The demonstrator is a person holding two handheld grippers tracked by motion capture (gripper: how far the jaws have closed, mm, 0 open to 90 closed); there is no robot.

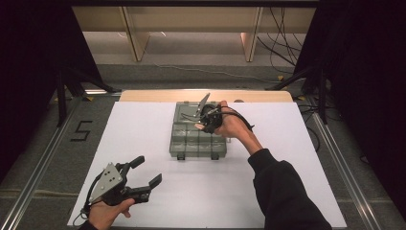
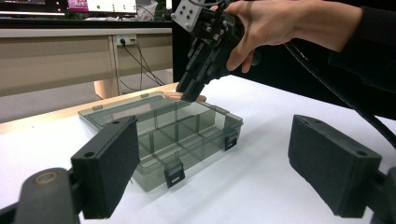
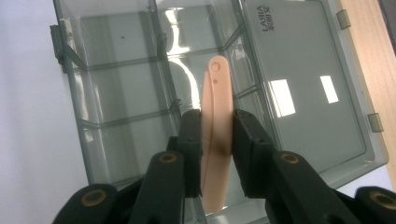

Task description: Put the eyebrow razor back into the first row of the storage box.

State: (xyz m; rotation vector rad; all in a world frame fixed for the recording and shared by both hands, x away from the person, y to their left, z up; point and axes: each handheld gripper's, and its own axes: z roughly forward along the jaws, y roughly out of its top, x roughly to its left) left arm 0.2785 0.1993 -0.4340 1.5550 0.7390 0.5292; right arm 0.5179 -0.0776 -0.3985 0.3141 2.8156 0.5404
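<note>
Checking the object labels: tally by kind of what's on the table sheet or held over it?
Clear compartment box: 1
Peach flat strip, clamped in the right hand-held gripper: 1
Hand-held grippers, including the open left one: 2
Total: 4

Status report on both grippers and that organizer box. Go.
Right gripper shut on peach flat piece, above open organizer box. Left gripper open, holding nothing, near table edge. Nothing in the way over the compartments.

A black "5" marks the floor (image 1: 81, 130); the box lid (image 3: 299, 84) is embossed "LARIA"
</note>
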